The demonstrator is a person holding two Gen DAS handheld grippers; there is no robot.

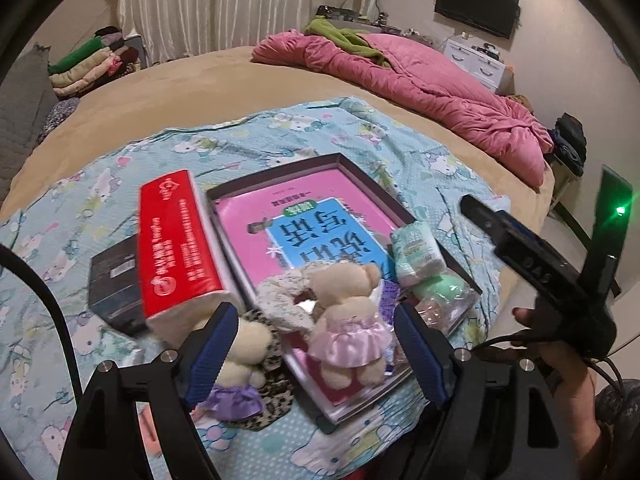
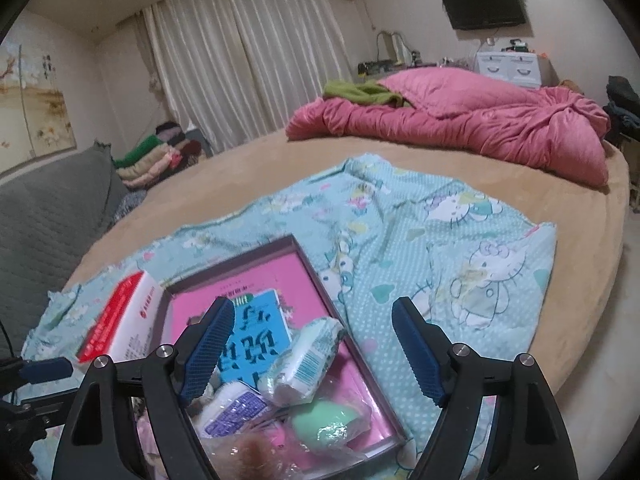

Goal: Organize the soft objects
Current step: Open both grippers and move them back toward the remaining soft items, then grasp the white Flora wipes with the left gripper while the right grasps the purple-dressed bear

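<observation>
A shallow tray (image 1: 362,174) with a pink and blue book inside lies on a blue cartoon-print cloth (image 1: 280,132) on the bed. In the left wrist view a teddy bear in a pink dress (image 1: 348,320) sits at the tray's near edge, and a second bear in a purple dress (image 1: 240,372) lies left of it. My left gripper (image 1: 316,356) is open around the pink-dress bear without touching it. A tissue pack (image 2: 308,360), a purple-print pack (image 2: 236,408) and a green sponge in plastic (image 2: 328,424) lie in the tray (image 2: 316,280). My right gripper (image 2: 316,348) is open and empty above them.
A red and white tissue box (image 1: 180,240) leans against the tray's left edge beside a dark box (image 1: 116,280). A pink quilt (image 1: 420,80) lies at the far side of the bed. Folded clothes (image 1: 92,64) are stacked at far left. The right gripper's body (image 1: 560,280) shows at right.
</observation>
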